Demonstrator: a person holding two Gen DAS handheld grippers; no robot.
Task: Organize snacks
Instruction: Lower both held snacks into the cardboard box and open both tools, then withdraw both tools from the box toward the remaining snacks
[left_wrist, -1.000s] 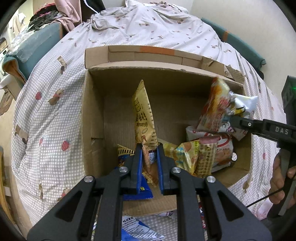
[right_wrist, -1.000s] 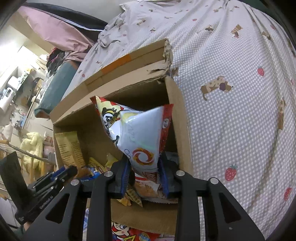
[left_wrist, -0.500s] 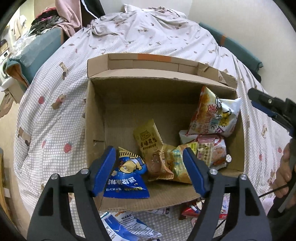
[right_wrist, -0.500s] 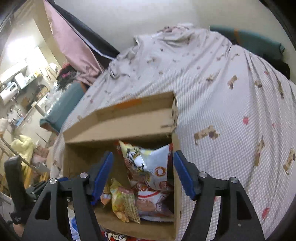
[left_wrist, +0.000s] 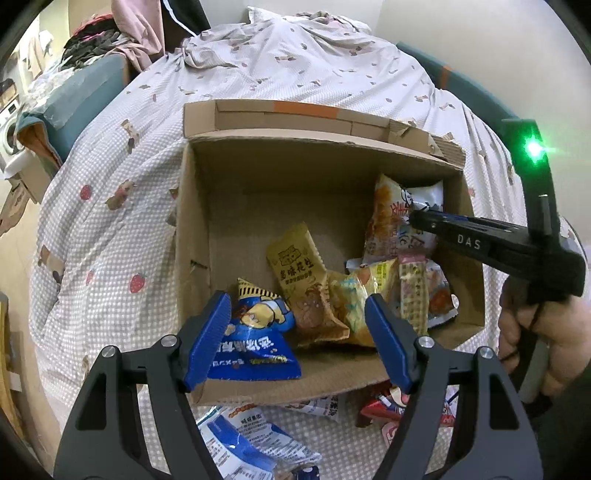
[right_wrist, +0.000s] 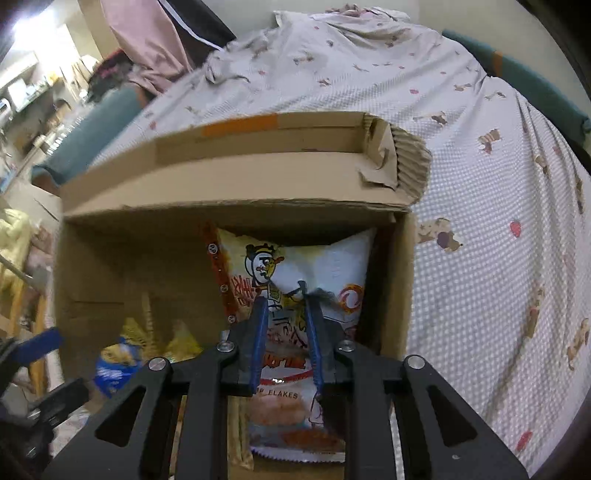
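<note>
A cardboard box (left_wrist: 192, 236) sits on the bed and holds several snack bags. My left gripper (left_wrist: 297, 334) is open and empty above the box's near edge, over a blue bag (left_wrist: 251, 339) and a tan bag (left_wrist: 299, 273). My right gripper (right_wrist: 284, 314) reaches into the box's right side with its jaws nearly shut, a narrow gap between them, in front of a white and red bag (right_wrist: 295, 266) that leans on the back wall; whether it grips the bag is unclear. The right gripper also shows in the left wrist view (left_wrist: 417, 218).
Loose snack packs lie on the checked bedsheet (left_wrist: 110, 229) in front of the box, blue-white ones (left_wrist: 251, 439) and a red one (left_wrist: 384, 406). Folded box flaps (right_wrist: 229, 147) stand along the far side. Clothes and furniture lie beyond the bed at left.
Both grippers let go of their bags and opened; the tan bag fell flat in the box. The right gripper has since dropped back into the box and narrowed at the white bag.
</note>
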